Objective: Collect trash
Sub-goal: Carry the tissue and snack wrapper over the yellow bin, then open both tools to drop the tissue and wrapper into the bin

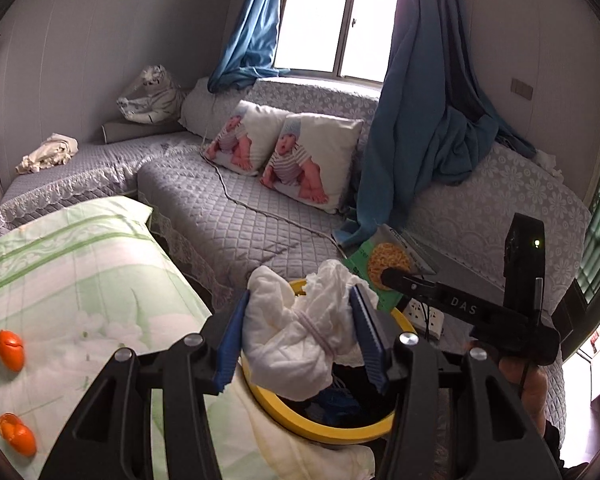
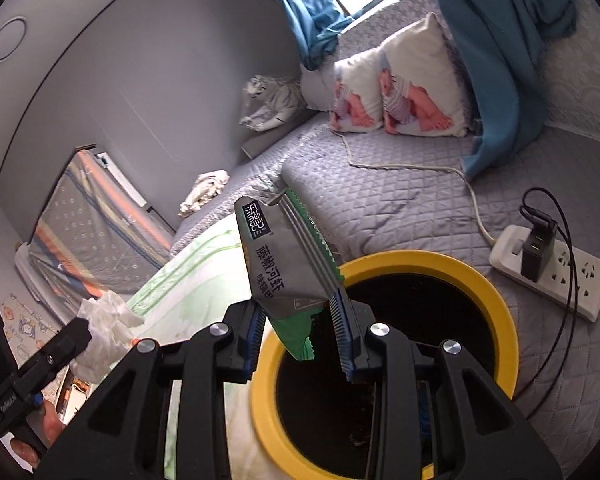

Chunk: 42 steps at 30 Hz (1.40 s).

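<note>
Tissue: a crumpled white wad (image 1: 300, 332), soft and folded, with a thin pale band across its middle; it bulges out above and below my left pads.
Packet: a flat snack wrapper (image 2: 284, 264), silver on the side I see from my right camera, with dark printed characters and a green zigzag edge; from the left camera its green face shows a picture of yellow rings.
Bin: round, with a yellow rim (image 2: 496, 292) and a dark inside; it stands on the grey quilted bed (image 2: 400, 196), just beside a green-patterned pillow (image 1: 72, 264).
Left tool: my left tool (image 1: 300, 340) is clamped on the tissue, blue pads pressing both sides, and it holds the wad over the near edge of the bin.
Right tool: my right tool (image 2: 300, 340) grips the packet by its lower end; the packet stands up and tilts left, over the bin's rim.
Left pose: angled downward toward the bin mouth.
Right pose: also angled downward, with the bin's opening straight ahead below the fingers; a hand (image 1: 528, 392) shows under its handle.
Nearby: two orange peel pieces (image 1: 10, 350) lie on the pillow, well apart from the bin; a white power strip (image 2: 548, 276) lies on the bed, right of the bin.
</note>
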Each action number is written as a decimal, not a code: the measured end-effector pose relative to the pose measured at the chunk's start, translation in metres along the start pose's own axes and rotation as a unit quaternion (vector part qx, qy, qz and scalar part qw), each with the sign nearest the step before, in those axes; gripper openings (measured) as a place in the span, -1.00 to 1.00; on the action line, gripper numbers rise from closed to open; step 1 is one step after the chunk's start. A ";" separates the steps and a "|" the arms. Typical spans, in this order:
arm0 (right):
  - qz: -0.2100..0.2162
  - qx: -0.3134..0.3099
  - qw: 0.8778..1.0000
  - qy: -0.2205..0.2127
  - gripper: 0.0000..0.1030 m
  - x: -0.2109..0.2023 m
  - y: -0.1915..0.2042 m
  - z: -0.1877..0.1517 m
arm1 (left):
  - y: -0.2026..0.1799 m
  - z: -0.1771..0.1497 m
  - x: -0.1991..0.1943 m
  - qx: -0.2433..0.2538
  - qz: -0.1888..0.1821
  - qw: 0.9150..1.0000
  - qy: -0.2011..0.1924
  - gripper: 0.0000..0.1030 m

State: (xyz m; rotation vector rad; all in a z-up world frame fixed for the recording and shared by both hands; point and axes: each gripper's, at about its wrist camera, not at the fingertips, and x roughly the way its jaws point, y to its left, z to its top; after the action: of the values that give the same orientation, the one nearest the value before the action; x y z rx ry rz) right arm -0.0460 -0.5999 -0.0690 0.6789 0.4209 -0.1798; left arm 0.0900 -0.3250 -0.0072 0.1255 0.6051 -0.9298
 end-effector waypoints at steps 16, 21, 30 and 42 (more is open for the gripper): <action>-0.057 0.043 0.996 0.051 -0.42 0.044 -0.045 -0.018 | 0.000 -0.033 0.096 -0.013 -0.006 0.994 0.109 -0.06; -0.062 0.055 0.994 0.064 -0.39 0.053 -0.055 -0.023 | 0.003 -0.038 0.111 -0.022 -0.011 0.991 0.131 -0.04; -0.066 0.080 0.993 0.054 -0.12 0.049 -0.064 -0.019 | 0.008 -0.043 0.115 -0.031 -0.011 0.990 0.136 0.36; -0.068 0.084 0.994 0.029 0.40 0.035 -0.058 -0.012 | 0.029 -0.031 0.085 -0.080 0.004 0.994 0.074 0.84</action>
State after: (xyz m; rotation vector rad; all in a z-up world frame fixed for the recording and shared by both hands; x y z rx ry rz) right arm -0.0359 -0.6377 -0.1256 0.8221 0.5113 -0.3276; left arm 0.1372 -0.3570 -0.0832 0.0523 0.8131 -0.8655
